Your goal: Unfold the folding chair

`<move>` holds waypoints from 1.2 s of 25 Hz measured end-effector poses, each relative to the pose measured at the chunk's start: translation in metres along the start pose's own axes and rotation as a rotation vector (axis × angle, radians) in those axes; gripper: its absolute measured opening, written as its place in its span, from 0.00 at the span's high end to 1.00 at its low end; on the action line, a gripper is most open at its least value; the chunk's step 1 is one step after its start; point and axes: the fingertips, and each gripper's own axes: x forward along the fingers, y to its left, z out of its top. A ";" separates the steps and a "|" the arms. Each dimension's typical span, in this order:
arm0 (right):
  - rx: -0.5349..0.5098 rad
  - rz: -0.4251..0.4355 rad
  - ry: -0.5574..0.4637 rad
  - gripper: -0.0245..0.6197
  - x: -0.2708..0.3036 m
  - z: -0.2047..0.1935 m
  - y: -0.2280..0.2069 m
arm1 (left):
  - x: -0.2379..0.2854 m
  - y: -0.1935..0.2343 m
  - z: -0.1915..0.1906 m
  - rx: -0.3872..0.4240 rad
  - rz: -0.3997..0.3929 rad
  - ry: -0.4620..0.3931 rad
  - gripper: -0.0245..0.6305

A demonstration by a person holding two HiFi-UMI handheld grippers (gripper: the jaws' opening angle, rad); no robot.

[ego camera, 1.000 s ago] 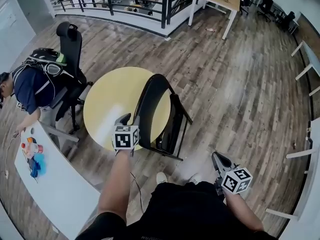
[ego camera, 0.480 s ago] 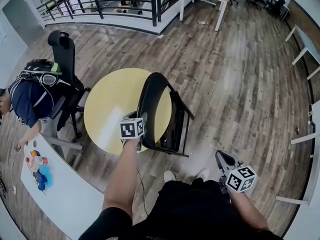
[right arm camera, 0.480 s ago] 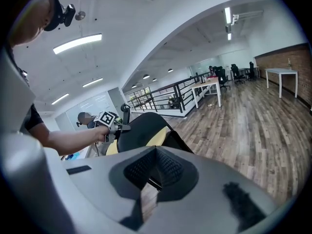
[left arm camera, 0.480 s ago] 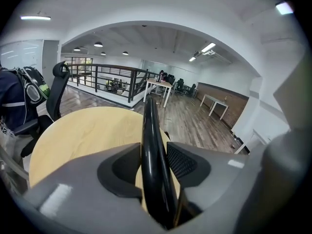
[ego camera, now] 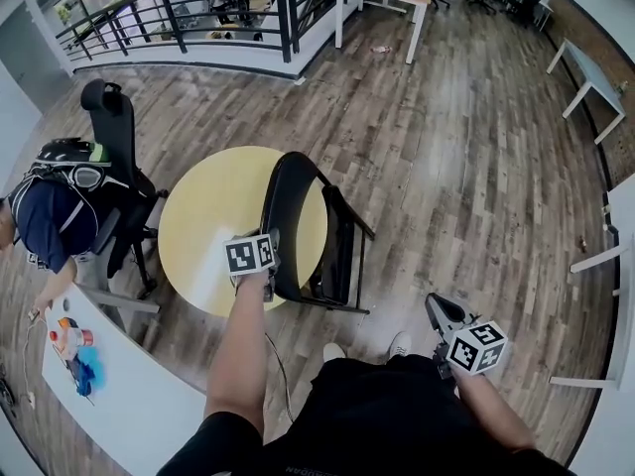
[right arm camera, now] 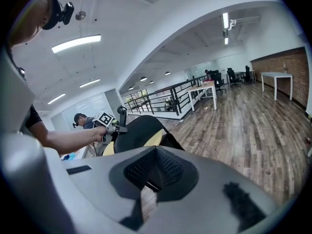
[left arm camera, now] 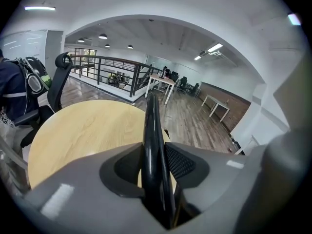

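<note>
A black folding chair (ego camera: 298, 211) stands folded, leaning by the round yellow table (ego camera: 203, 216). My left gripper (ego camera: 270, 244) is at the left edge of its backrest. In the left gripper view the thin black backrest edge (left arm camera: 150, 130) runs straight between the pads, and the left gripper (left arm camera: 155, 172) has just been closing on it; both pads touch it. The right gripper (ego camera: 435, 307) hangs low at the right beside my leg, apart from the chair, shut with nothing in it. From the right gripper view the chair (right arm camera: 139, 129) stands ahead beyond the right gripper (right arm camera: 155, 168).
A black office chair (ego camera: 117, 127) with a backpack stands left of the round table, and a person (ego camera: 45, 221) bends over a white table (ego camera: 109, 385). A black railing (ego camera: 198, 8) runs along the back. Wooden floor lies to the right of the chair.
The left gripper has shifted from just left of the backrest onto its edge and taken hold of it. The right gripper has kept still.
</note>
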 end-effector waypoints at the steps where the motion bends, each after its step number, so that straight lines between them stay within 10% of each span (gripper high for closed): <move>1: -0.004 0.001 -0.002 0.97 0.000 0.001 -0.001 | 0.000 0.000 0.000 -0.005 0.003 0.002 0.74; 15: -0.078 0.112 0.030 0.97 0.000 0.001 -0.030 | -0.002 -0.028 0.001 -0.038 0.074 0.037 0.74; 30: -0.132 0.286 0.111 0.97 0.027 0.007 -0.142 | -0.004 -0.151 0.009 0.032 0.152 -0.026 0.75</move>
